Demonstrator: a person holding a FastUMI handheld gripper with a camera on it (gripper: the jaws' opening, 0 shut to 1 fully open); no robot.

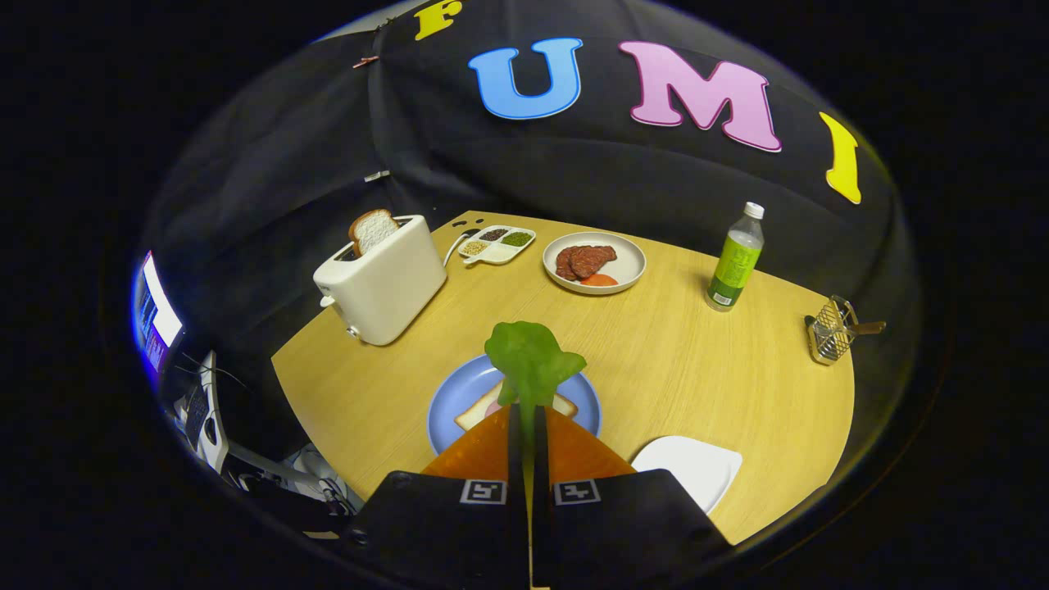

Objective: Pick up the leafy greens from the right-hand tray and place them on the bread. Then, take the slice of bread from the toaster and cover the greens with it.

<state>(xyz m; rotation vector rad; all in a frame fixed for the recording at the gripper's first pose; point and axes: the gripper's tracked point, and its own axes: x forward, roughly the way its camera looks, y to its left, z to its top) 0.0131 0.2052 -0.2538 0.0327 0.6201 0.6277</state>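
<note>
My gripper [529,414] was pinched nearly closed on the stem of the leafy greens [531,359], whose ruffled leaf stood up above the fingertips. Just under them sat a round blue plate [447,406] carrying a flat slice of bread [475,412], with something pinkish on it that I couldn't make out. A white squarish tray [692,467] lay to the near right on the pale wood-grain table [697,369]. Farther left stood the glossy white toaster [381,279] with a slice [374,229] poking up.
</note>
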